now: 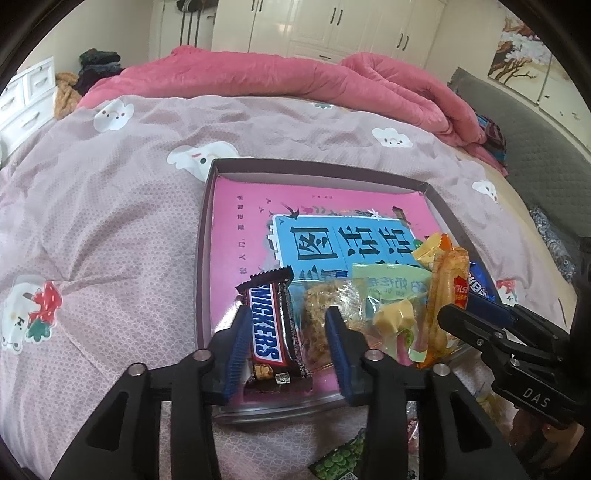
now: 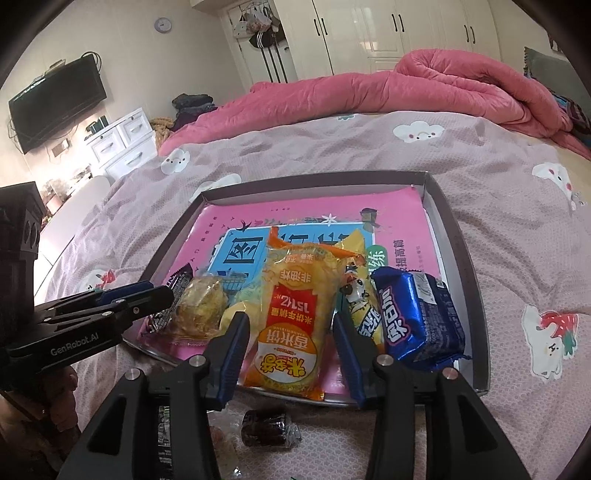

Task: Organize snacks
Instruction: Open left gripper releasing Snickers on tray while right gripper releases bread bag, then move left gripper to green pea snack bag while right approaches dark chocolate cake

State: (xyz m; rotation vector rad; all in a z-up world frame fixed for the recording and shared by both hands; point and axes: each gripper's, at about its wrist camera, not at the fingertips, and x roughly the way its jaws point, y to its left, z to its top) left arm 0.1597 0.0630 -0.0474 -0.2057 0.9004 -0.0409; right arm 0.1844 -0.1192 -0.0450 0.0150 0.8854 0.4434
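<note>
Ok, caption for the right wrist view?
Right gripper open astride the rice cracker pack in the tray.

we see a pink duvet (image 2: 424, 83) bunched on the bed, white wardrobes (image 1: 332, 26), a wall television (image 2: 59, 101), a white drawer unit (image 2: 122, 142).

left gripper (image 1: 286, 341): black plastic frame, two long fingers lined with blue ribbed pads (image 1: 239, 347)
left rivets: round silver pins, two on each finger linkage
left marking: white "GenRobot.AI" on its side, at 9 o'clock in the right wrist view
right gripper (image 2: 291, 349): same black frame, blue ribbed pads (image 2: 349, 354), silver pins
right marking: white "DAS", at 4 o'clock in the left wrist view
</note>
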